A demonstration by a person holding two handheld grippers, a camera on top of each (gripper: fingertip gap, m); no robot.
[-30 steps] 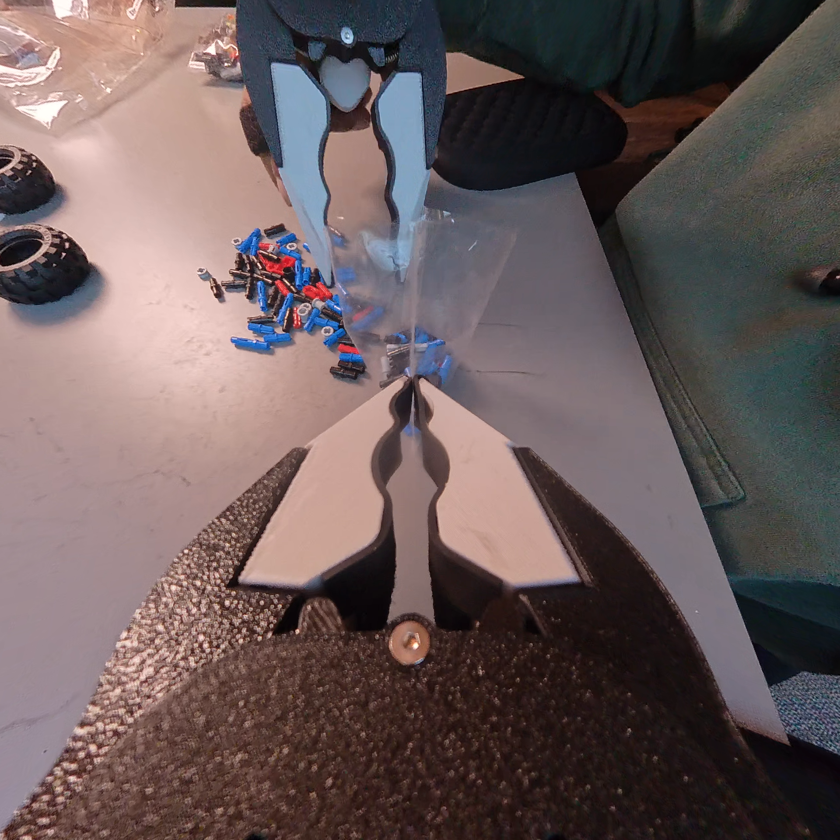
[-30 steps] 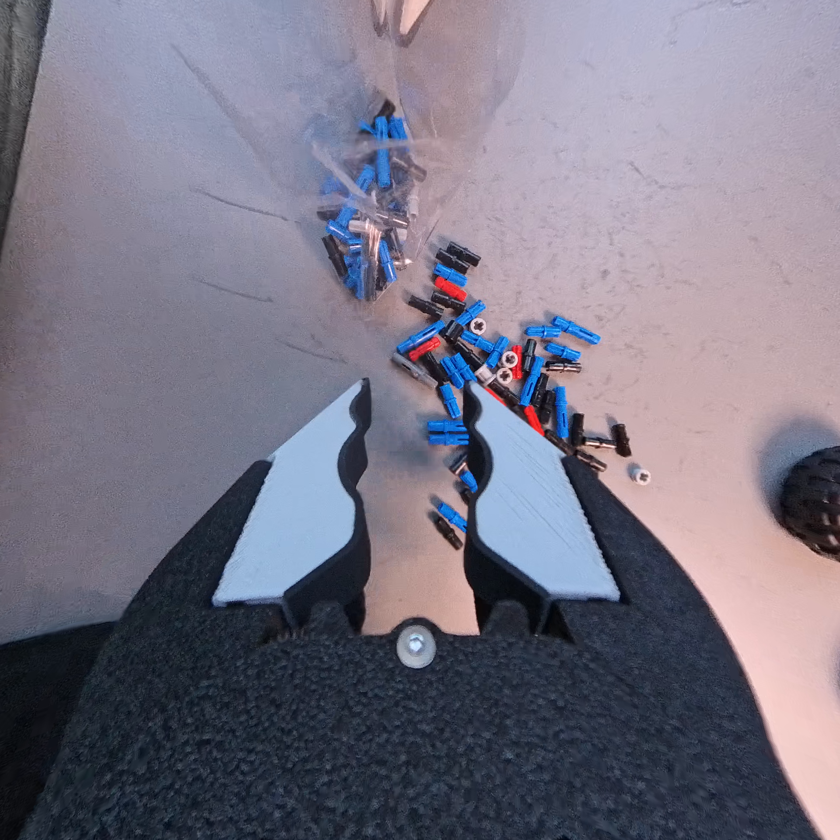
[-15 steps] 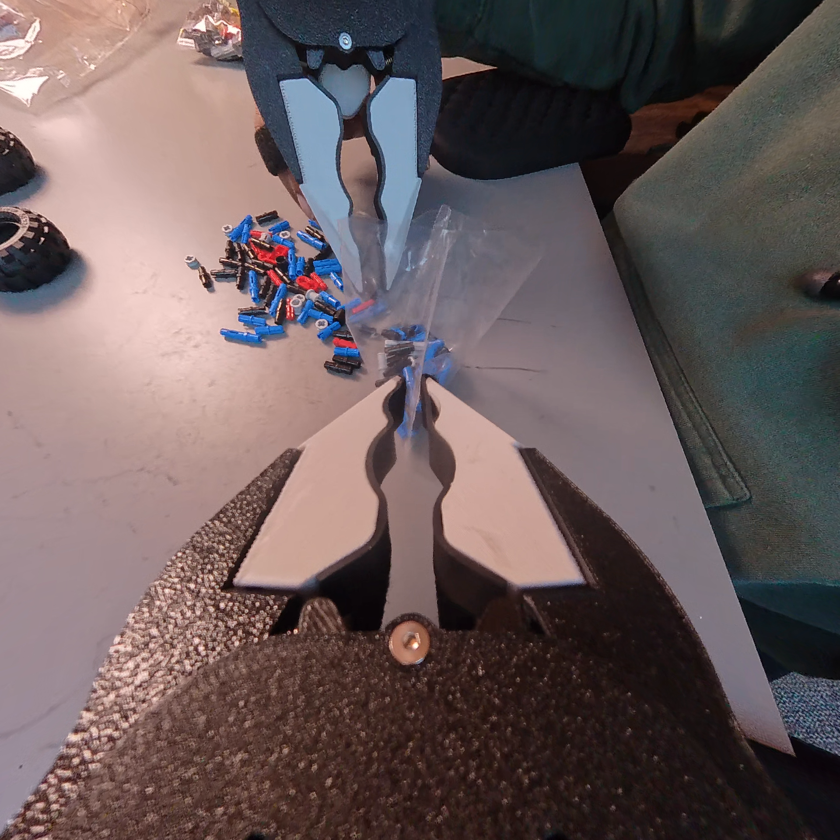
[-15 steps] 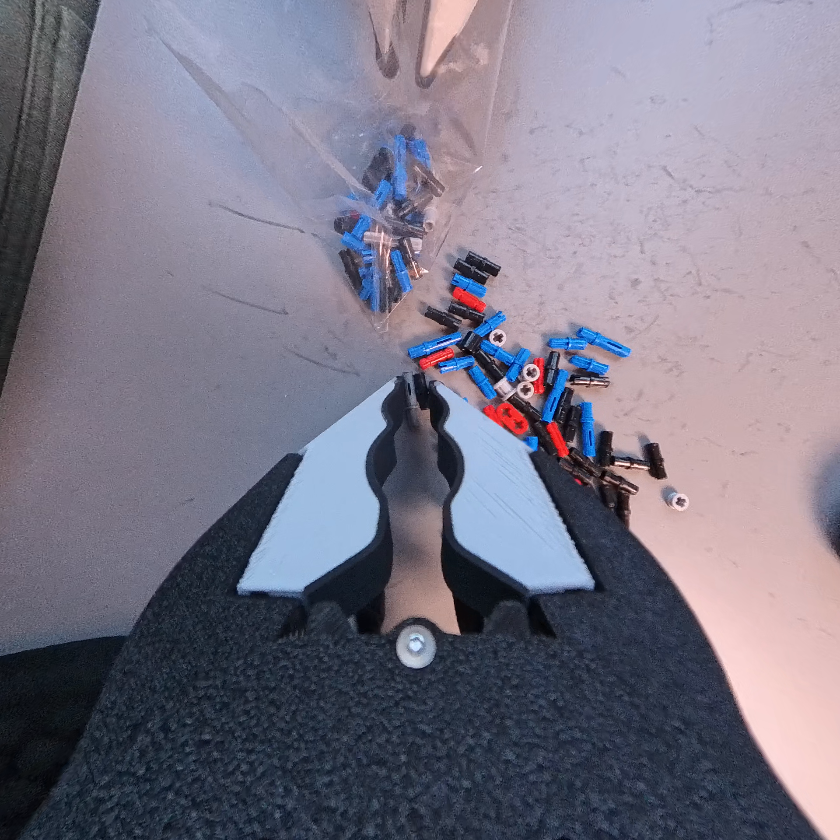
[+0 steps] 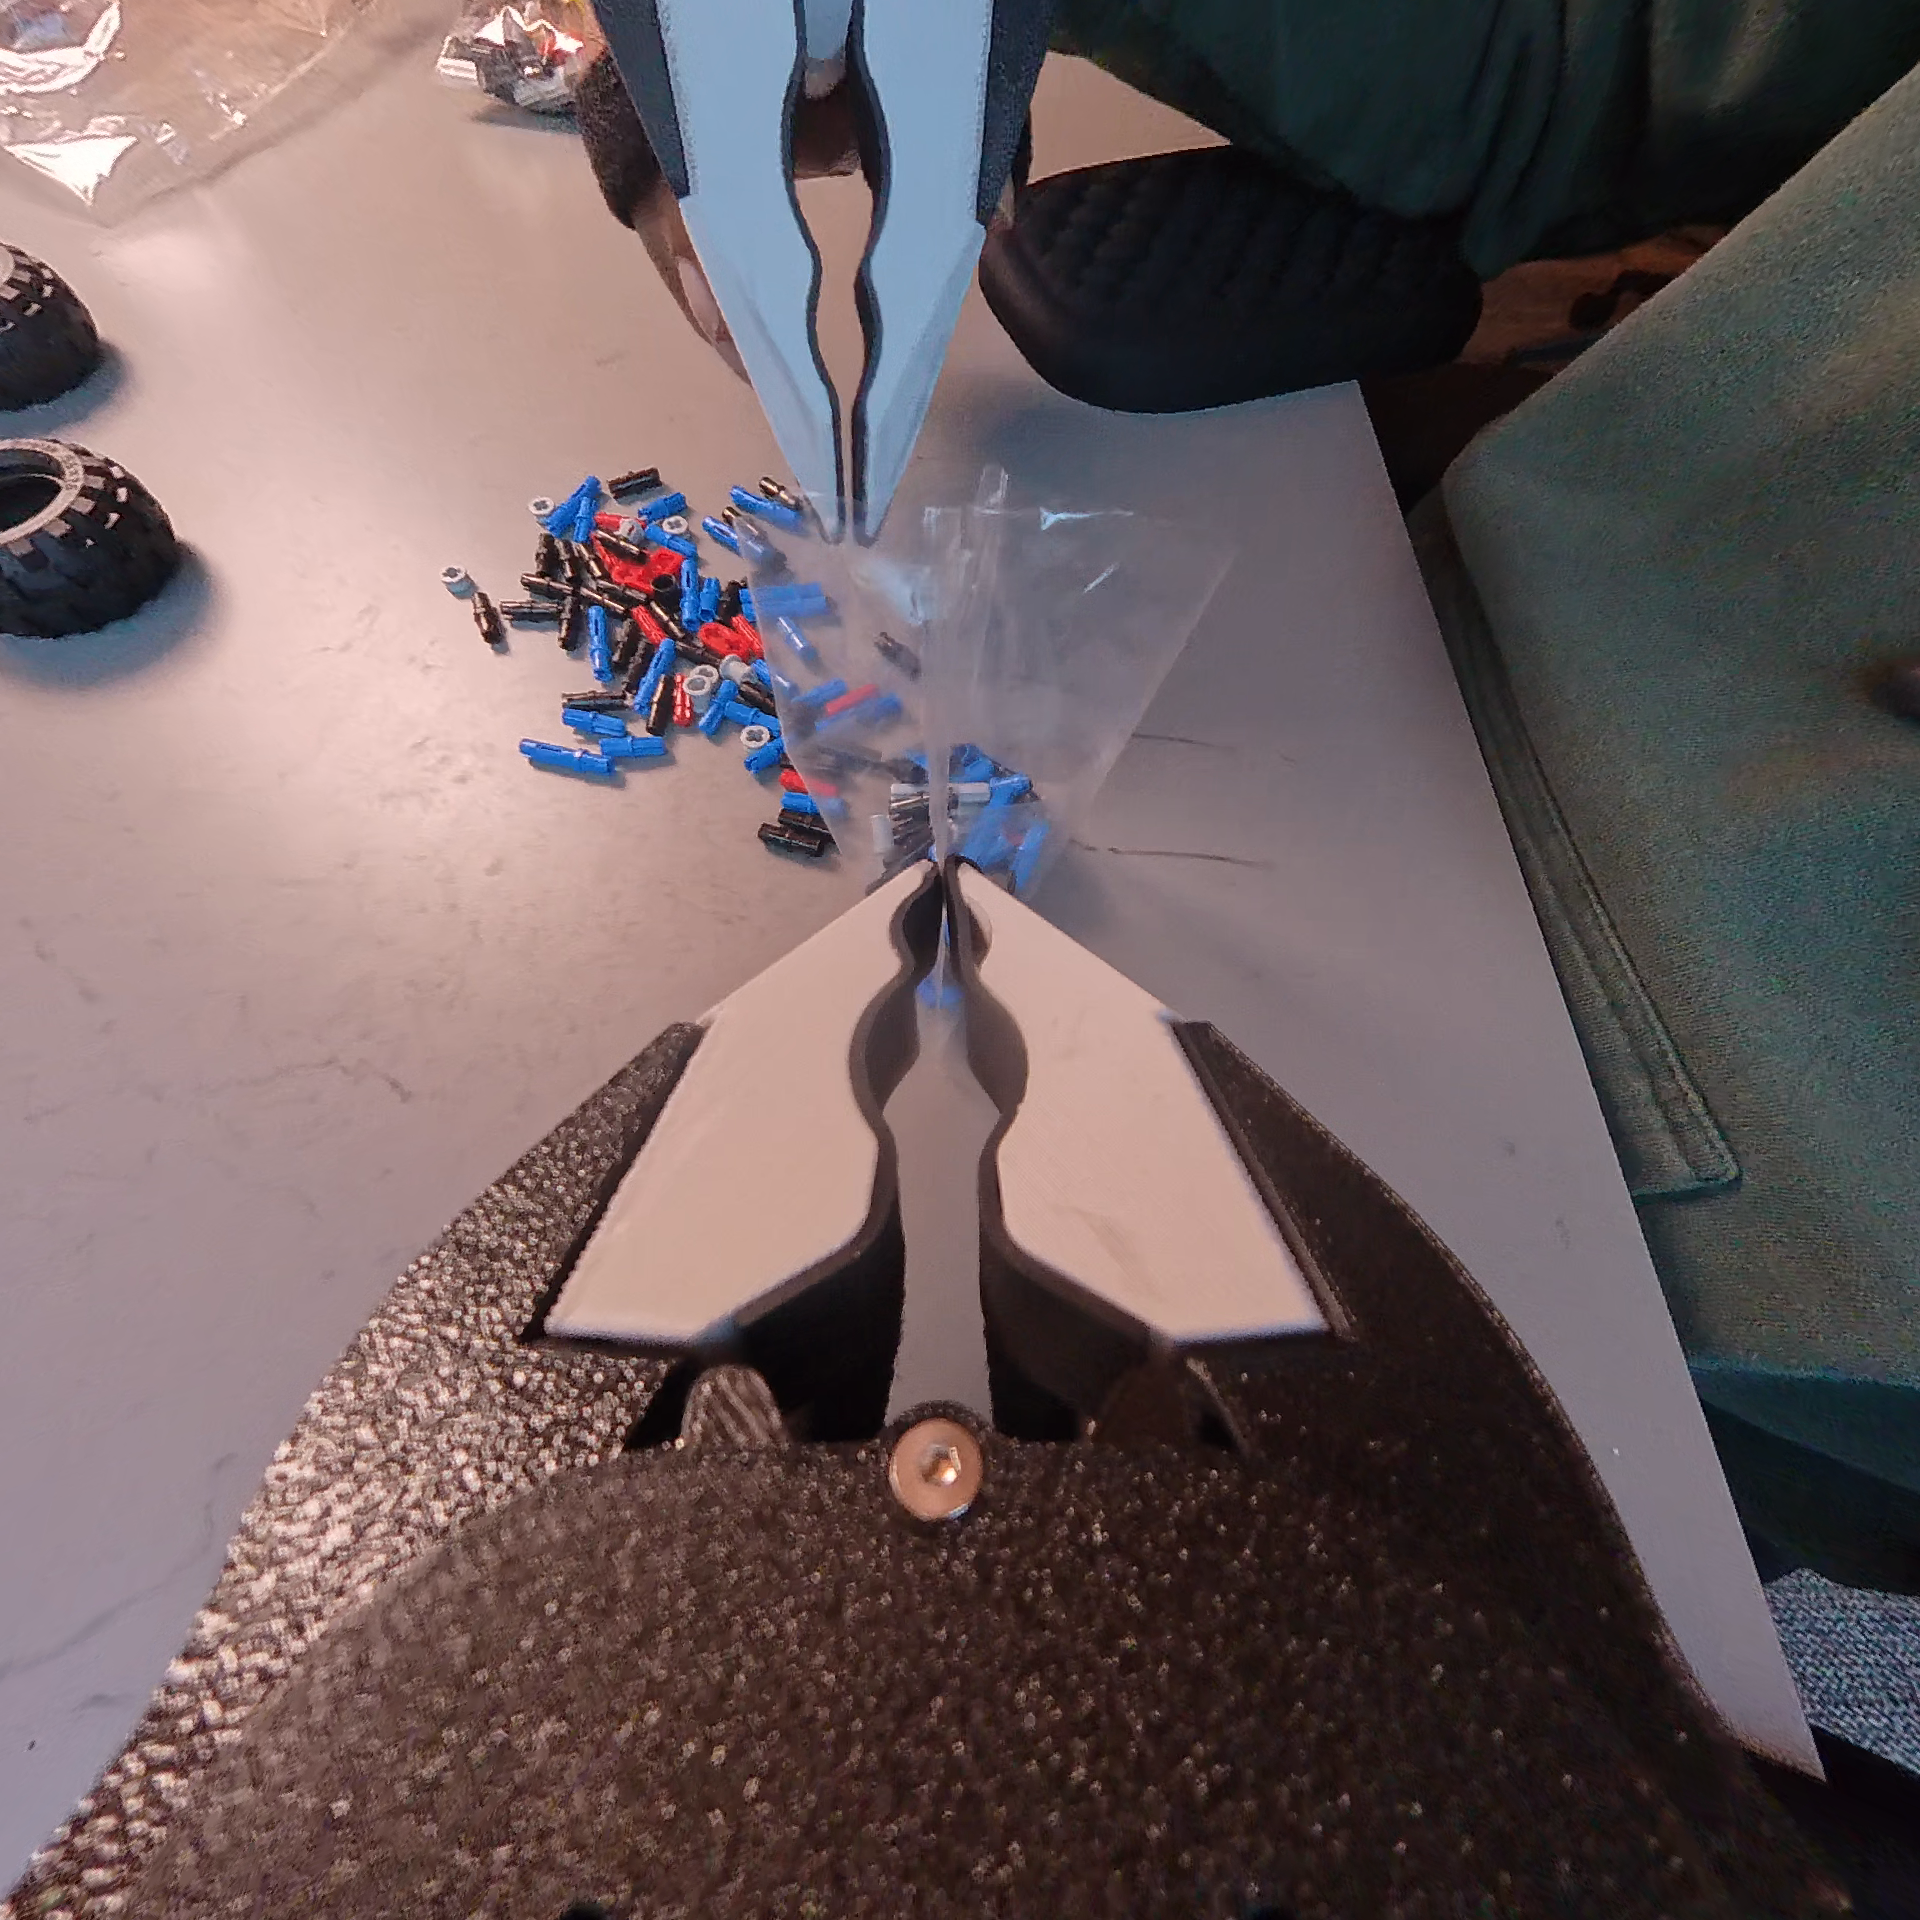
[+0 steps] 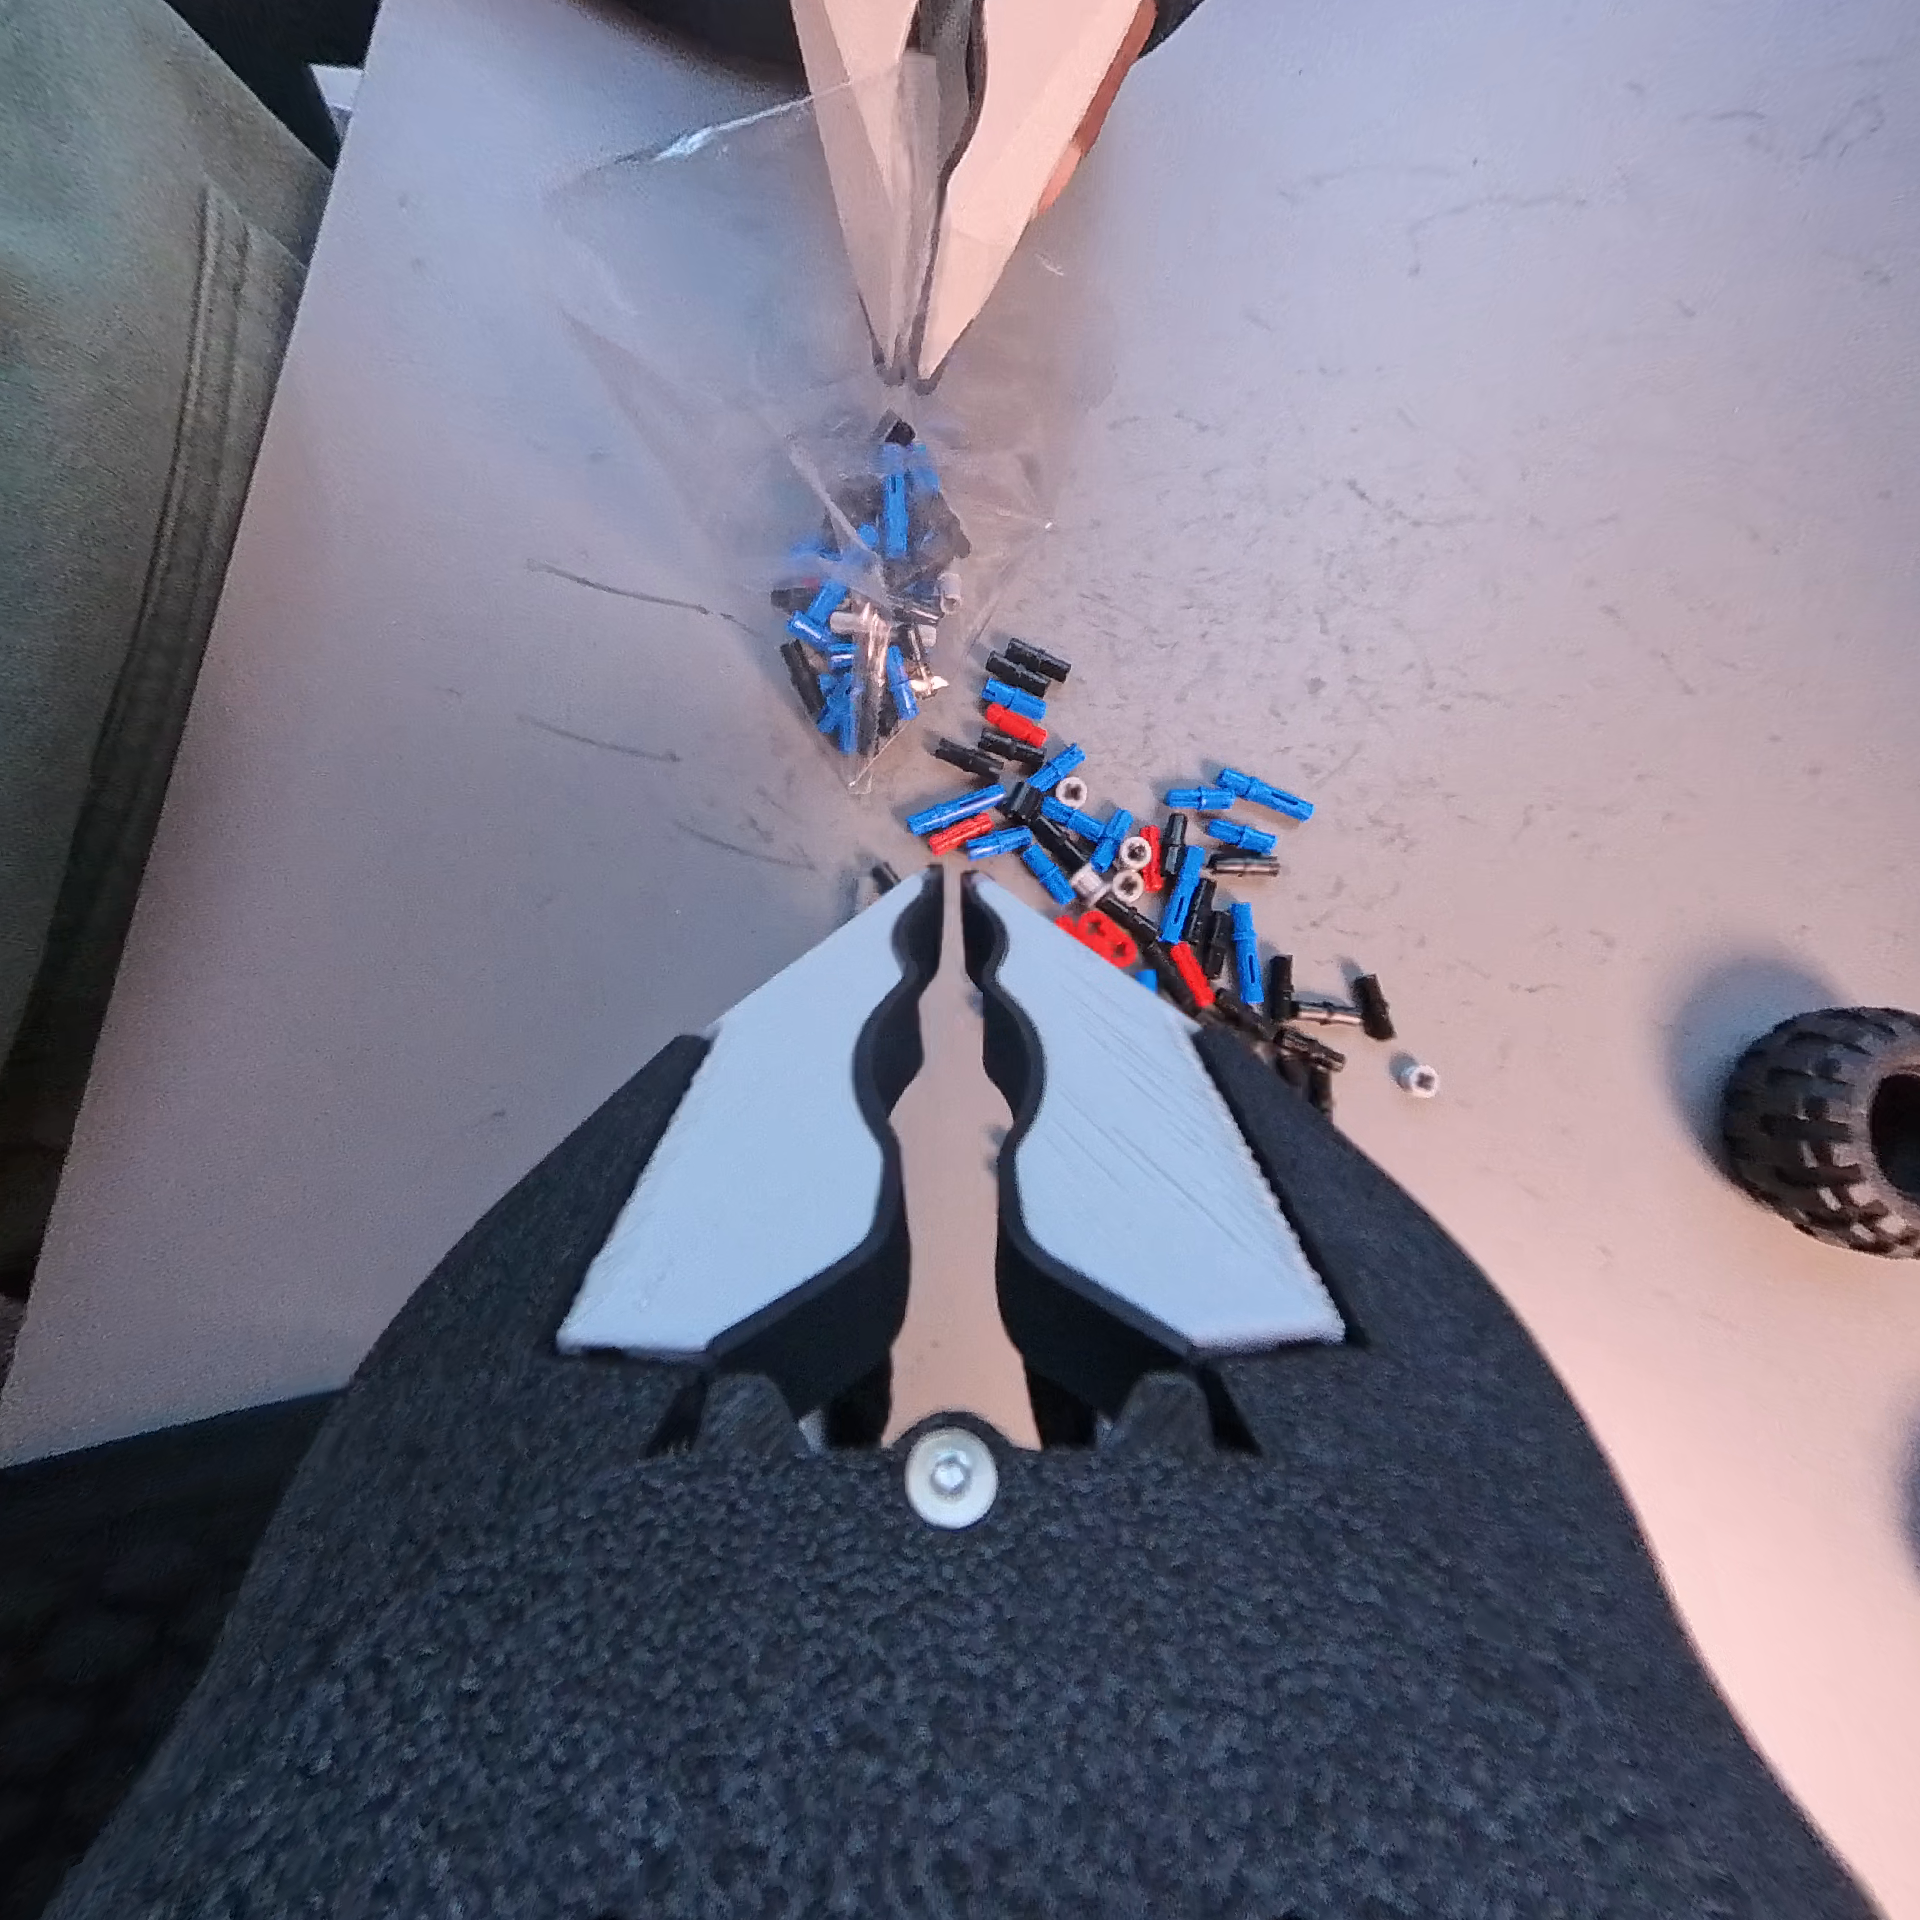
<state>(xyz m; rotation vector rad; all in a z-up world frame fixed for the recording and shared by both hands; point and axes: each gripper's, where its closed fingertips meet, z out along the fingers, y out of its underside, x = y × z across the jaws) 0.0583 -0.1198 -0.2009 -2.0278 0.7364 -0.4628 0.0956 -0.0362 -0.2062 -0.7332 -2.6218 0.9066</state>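
A clear plastic bag (image 5: 1049, 644) with several blue, black and grey pins in its lower end hangs between my two grippers above the grey table (image 5: 260, 987). My left gripper (image 5: 943, 868) is shut on the bag's near end, with a blue pin in the plastic between its fingers. My right gripper (image 5: 847, 525) comes in from the far side, its jaws all but closed on the bag's far corner. In the right wrist view my right gripper (image 6: 948, 878) stands over the loose pile of pins (image 6: 1132, 862), with the bag (image 6: 873, 603) and the left gripper (image 6: 914, 364) beyond.
Loose blue, black and red pins (image 5: 644, 623) lie left of the bag. Two black toy tyres (image 5: 62, 551) sit at the far left; one shows in the right wrist view (image 6: 1829, 1127). Empty clear bags (image 5: 104, 94) lie at the back. Green upholstery (image 5: 1662, 727) borders the table's right edge.
My right gripper has gone from open to shut and moved onto the bag's far corner. The bag is now stretched and lifted between both grippers. The left gripper has kept its hold.
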